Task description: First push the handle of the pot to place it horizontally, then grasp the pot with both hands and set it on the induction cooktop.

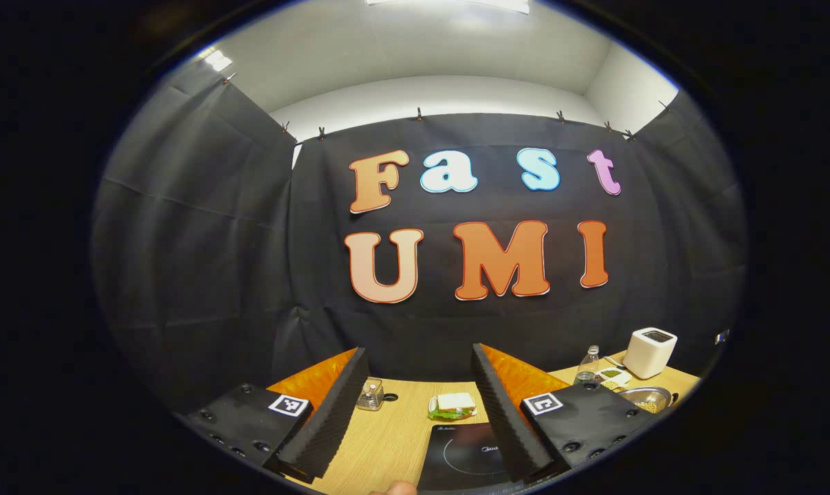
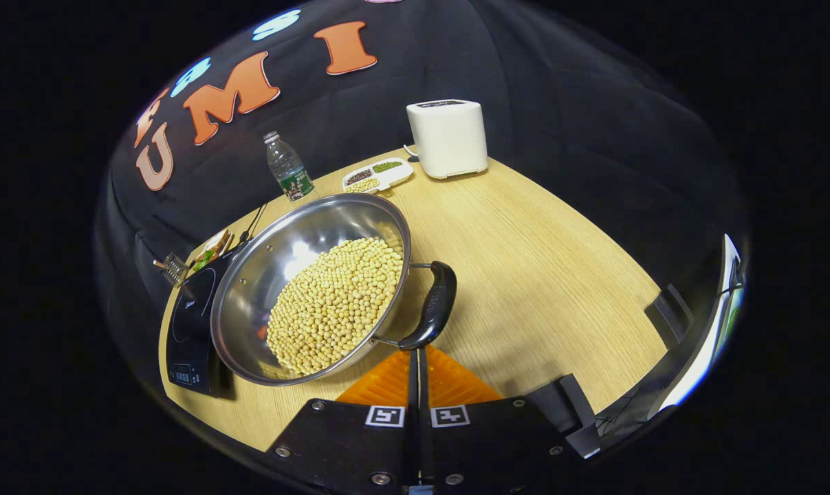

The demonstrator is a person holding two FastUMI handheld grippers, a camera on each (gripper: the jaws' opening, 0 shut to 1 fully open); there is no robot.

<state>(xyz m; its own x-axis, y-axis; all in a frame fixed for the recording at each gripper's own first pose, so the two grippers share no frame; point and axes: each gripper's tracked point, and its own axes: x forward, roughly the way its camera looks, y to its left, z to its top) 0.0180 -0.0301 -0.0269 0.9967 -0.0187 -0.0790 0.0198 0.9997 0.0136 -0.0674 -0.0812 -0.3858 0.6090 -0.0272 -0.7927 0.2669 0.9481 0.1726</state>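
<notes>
Right gripper closed up tight, fingers pressed together with nothing between them, tips just beside the near end of the pot's handle. Hard to tell if touching. Pot sitting on the table, near the front edge, full of yellow beans. Handle black and curved, sticking out on the side of the pot closest to the gripper. Cooktop flat and black, right beside the pot on its far side, at the table's front corner.

Left gripper spread wide, holding nothing, up over the table with the cooktop below and between its fingers. Pot well off to the side there, near the table's edge.

At the back edge of the table: a white box, a small tray with three kinds of seeds, and a bottle. Beyond the cooktop, a sandwich and a little jar.
</notes>
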